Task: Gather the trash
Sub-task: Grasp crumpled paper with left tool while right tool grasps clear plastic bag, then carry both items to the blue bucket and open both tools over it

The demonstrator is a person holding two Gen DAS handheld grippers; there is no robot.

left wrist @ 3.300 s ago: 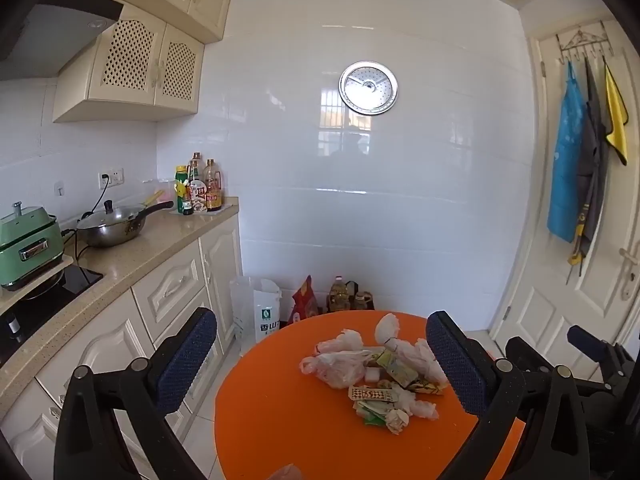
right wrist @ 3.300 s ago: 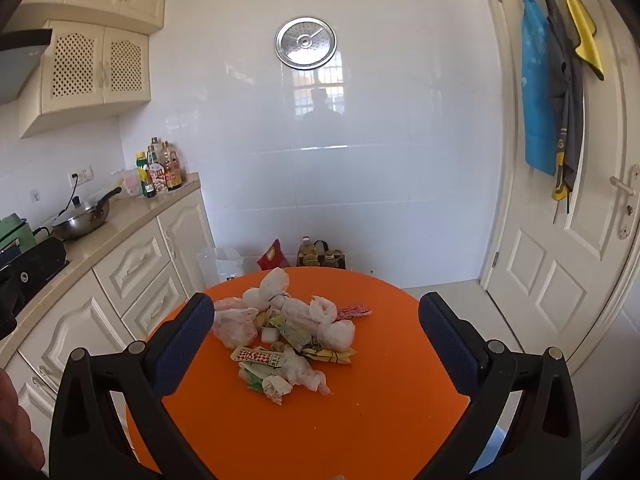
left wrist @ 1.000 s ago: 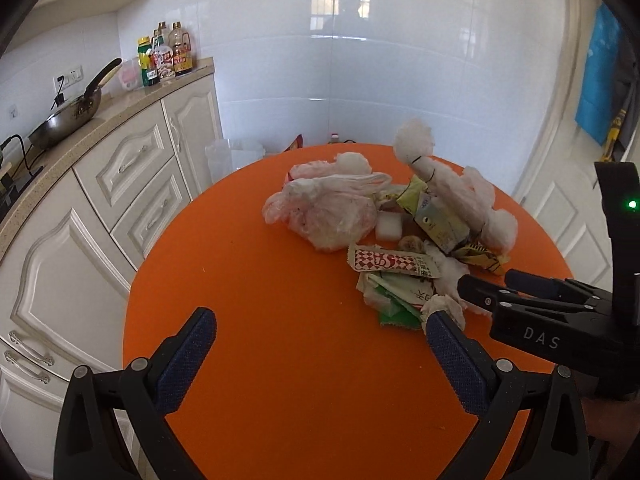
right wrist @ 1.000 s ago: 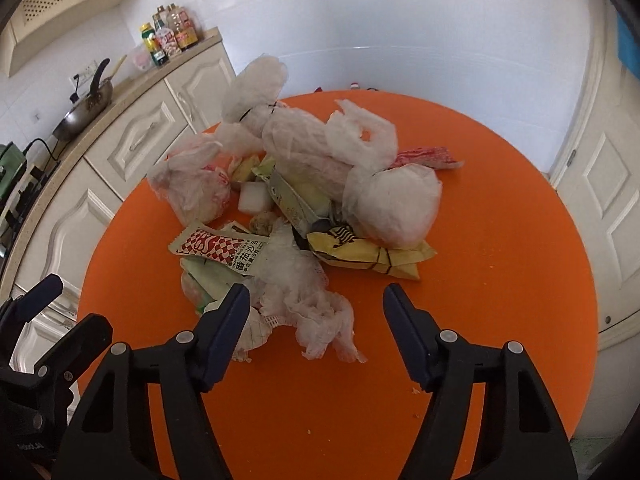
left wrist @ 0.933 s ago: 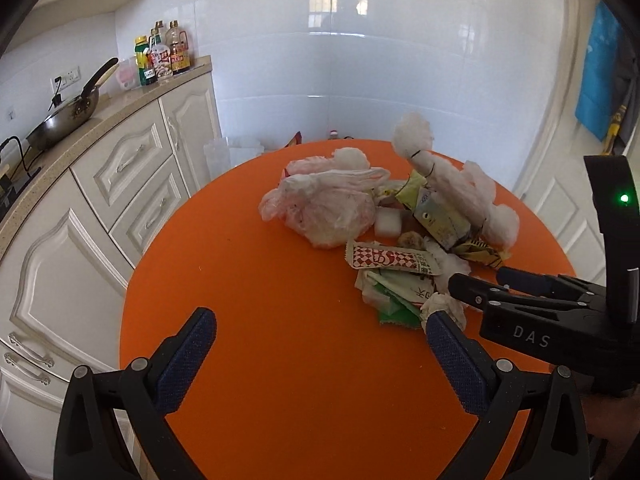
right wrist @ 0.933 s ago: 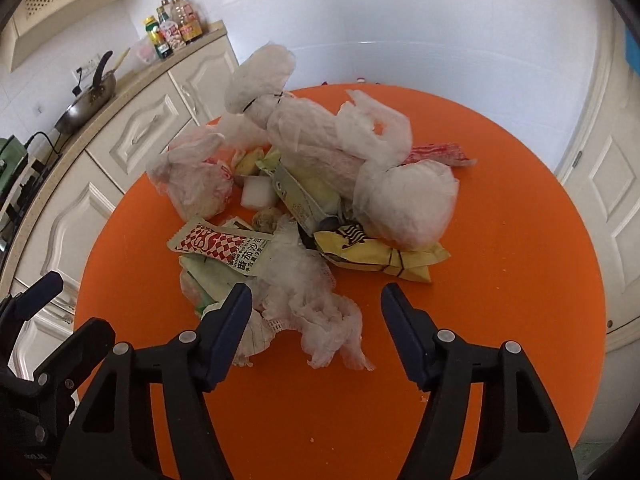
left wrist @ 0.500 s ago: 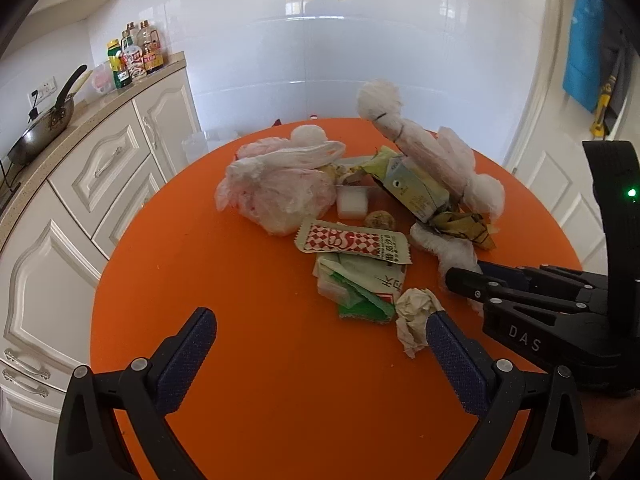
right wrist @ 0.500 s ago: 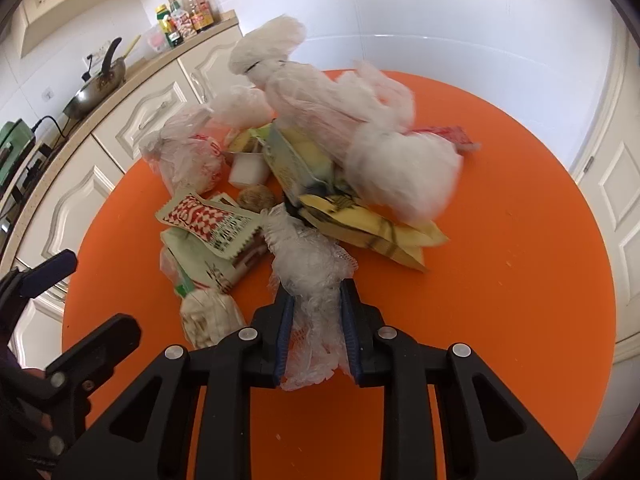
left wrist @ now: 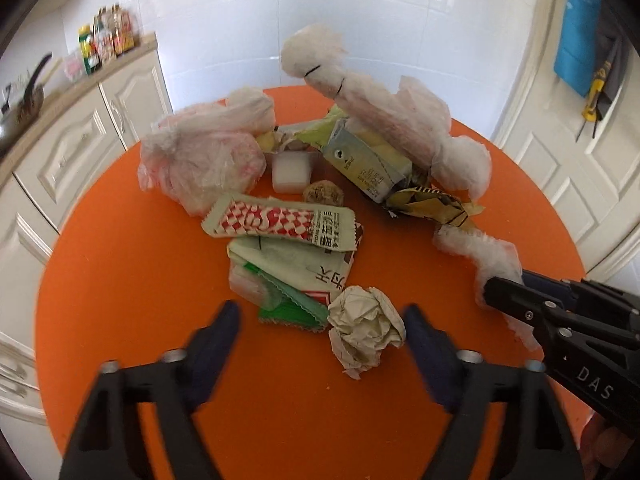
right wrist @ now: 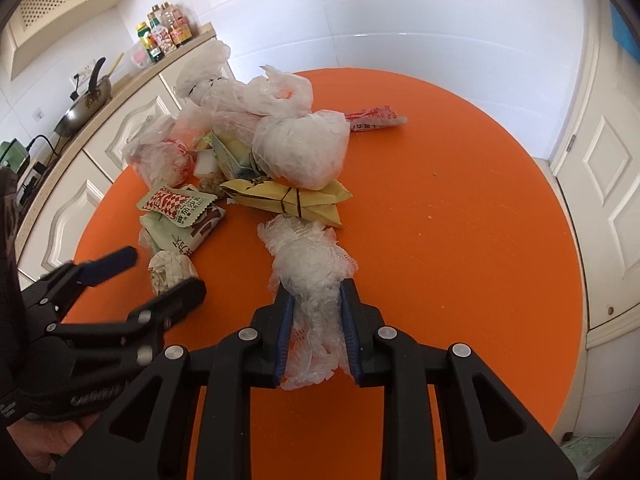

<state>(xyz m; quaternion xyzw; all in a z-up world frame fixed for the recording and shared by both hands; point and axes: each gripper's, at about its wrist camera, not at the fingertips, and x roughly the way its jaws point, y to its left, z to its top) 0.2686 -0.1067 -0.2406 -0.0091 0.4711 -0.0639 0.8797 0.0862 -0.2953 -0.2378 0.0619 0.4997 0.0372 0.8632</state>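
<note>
The collecting is judged barely begun: nearly all the trash is still heaped on the orange table (left wrist: 120,320), and no bin is to be seen.

Left of the crumpled paper ball (left wrist: 366,330) nothing lies but bare table. The ball itself is framed by the left hand-held gripper (left wrist: 320,328), whose jaws are closing with the ball between them, not yet pressed. Right of the ball, a wad of clear plastic film (right wrist: 316,268) is pinched in the right hand-held gripper (right wrist: 316,300), resting on the table.

Behind the ball, a red-and-white checked sachet (left wrist: 280,222) with Chinese print is seen; the characters cannot be made out. "DAS" is read on the right hand-held gripper's arm.
</note>
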